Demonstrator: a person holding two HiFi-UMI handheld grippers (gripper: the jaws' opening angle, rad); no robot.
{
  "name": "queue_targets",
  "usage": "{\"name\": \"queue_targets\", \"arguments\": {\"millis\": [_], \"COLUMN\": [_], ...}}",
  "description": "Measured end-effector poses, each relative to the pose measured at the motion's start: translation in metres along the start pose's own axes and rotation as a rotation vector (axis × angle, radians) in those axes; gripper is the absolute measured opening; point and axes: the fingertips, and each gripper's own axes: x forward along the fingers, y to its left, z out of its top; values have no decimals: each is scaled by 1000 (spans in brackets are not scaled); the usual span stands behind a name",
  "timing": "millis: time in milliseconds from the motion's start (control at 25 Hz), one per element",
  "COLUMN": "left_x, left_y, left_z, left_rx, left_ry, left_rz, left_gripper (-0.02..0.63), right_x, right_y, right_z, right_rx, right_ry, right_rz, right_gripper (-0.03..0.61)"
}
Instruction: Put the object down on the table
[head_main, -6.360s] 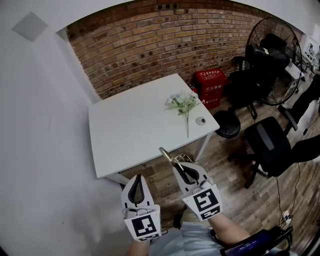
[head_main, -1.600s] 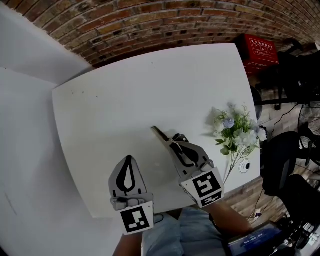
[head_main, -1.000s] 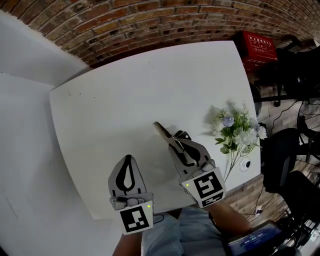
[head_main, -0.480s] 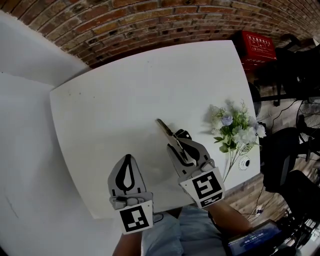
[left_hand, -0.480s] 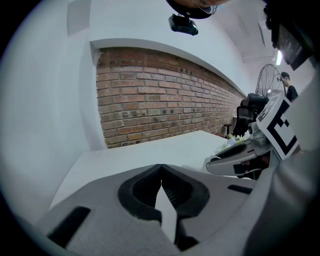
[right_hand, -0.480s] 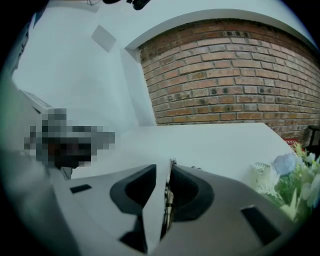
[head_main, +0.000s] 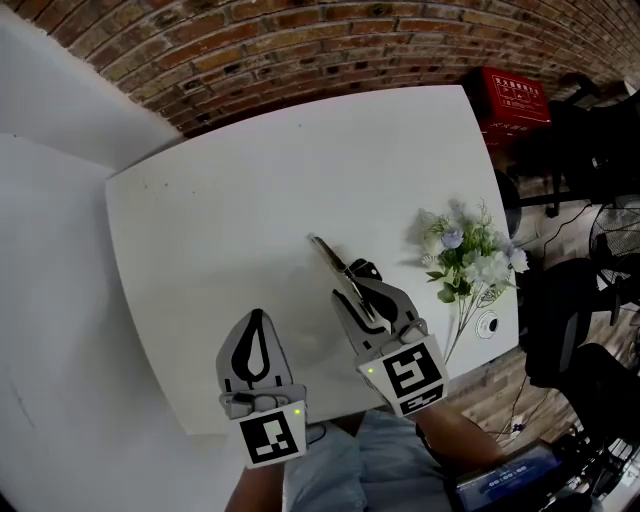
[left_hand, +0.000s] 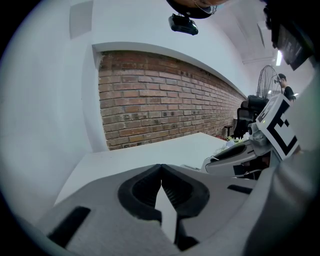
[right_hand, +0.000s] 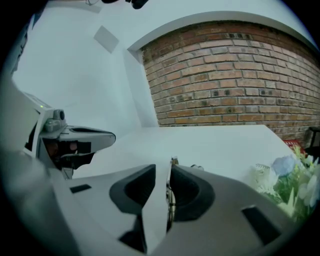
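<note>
My right gripper (head_main: 357, 285) sits low over the near part of the table (head_main: 220, 190), pointing down and away from me. Its jaws have just been opening, and in the right gripper view (right_hand: 162, 172) I see a clear gap between them. The scissors (head_main: 330, 257) are in that gap. They stand on edge against the pad on that view's right side (right_hand: 173, 161), and the other pad is clear of them, so nothing squeezes them now.

In the head view the blade pokes out past the jaw tips toward the middle of the table, and the dark handle loops show just beside the jaws. The blade tip is down close to the tabletop. I cannot tell whether it touches.

My left gripper (head_main: 257, 318) hovers beside the right one, apart from it, nearer the table's front edge. In the left gripper view (left_hand: 161, 167) its jaw tips meet and hold nothing; only the white tabletop shows through the opening behind them.

A bunch of flowers (head_main: 465, 258) lies near the table's right edge, well apart from the scissors. Beyond the table is a brick wall (head_main: 300, 40).
</note>
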Motion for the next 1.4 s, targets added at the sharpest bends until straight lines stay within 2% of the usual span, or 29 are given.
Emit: {"name": "queue_targets", "arguments": {"millis": [600,920,1400], "left_x": [-9,-12,-17], "left_y": [1,1,3], "left_z": [-2,0,3], "left_rx": [-2,-1,2], "left_ry": [-8,-13,-26], "left_rz": [0,-2,-4], "left_gripper": [9,9,9], "right_x": [-1,-3,-8], "right_y": [10,12,26], "right_z": [-15,-12,3], "right_rx": [26,72,12], "right_ry": [35,17,3], "right_rz": [27,47,58], "right_gripper": [110,114,124]}}
